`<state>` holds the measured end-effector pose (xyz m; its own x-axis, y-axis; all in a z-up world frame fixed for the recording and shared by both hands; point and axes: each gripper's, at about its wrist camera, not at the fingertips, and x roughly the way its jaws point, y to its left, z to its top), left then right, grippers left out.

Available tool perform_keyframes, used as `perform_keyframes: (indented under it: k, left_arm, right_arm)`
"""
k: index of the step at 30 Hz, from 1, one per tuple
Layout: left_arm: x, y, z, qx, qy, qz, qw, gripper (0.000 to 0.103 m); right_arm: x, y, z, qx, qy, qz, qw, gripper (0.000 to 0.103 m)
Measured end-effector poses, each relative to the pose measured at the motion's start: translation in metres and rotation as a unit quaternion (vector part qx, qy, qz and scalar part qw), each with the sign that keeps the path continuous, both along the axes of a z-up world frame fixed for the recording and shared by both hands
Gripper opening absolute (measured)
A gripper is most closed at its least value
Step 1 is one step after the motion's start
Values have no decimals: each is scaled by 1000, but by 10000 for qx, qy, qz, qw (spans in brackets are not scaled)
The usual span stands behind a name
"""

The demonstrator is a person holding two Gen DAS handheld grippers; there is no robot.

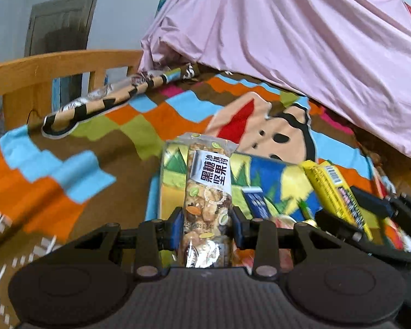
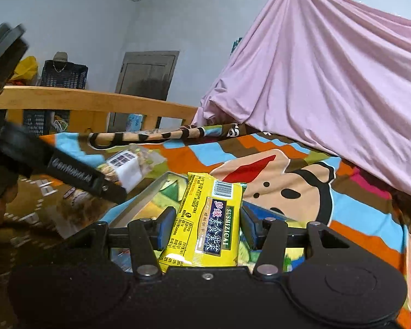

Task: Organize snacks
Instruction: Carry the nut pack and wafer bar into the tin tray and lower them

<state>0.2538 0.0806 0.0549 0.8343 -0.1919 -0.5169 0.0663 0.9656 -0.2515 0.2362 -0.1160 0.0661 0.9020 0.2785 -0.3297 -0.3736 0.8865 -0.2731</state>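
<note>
My left gripper (image 1: pixel 207 223) is shut on a clear nut-bar packet (image 1: pixel 207 192) with a white label, held above a colourful snack box (image 1: pixel 271 181). The packet also shows in the right wrist view (image 2: pixel 126 164), at the tip of the left gripper (image 2: pixel 115 189). My right gripper (image 2: pixel 205 224) is shut on a yellow snack packet (image 2: pixel 209 219), over the same box (image 2: pixel 150 192). In the left wrist view the yellow packet (image 1: pixel 334 192) slants at the right, held by the right gripper (image 1: pixel 380 213).
A bright patchwork blanket (image 1: pixel 68 170) with a cartoon monkey face covers the bed. A pink sheet (image 1: pixel 301 41) hangs at the back right. A wooden bed rail (image 1: pixel 41 68) runs along the back left. A dark crate (image 2: pixel 64 75) stands behind the rail.
</note>
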Motion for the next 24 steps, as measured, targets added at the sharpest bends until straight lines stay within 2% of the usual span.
perform_keyframes:
  k: [6, 11, 15, 24]
  left_arm:
    - [36, -4, -29, -111, 103, -4, 9999, 39]
    - [49, -16, -48, 65, 189, -101, 9997, 39]
    - [57, -24, -60, 315, 327, -155, 9988, 39]
    - [63, -25, -74, 345, 518, -127, 9980, 39]
  right_arm:
    - [56, 2, -13, -116, 344, -209, 9991, 53]
    - [88, 9, -30, -311, 731, -244, 9965, 53]
    - [104, 12, -43, -358, 1018, -335, 9936, 53]
    - [116, 18, -58, -451, 1269, -364, 9902, 53]
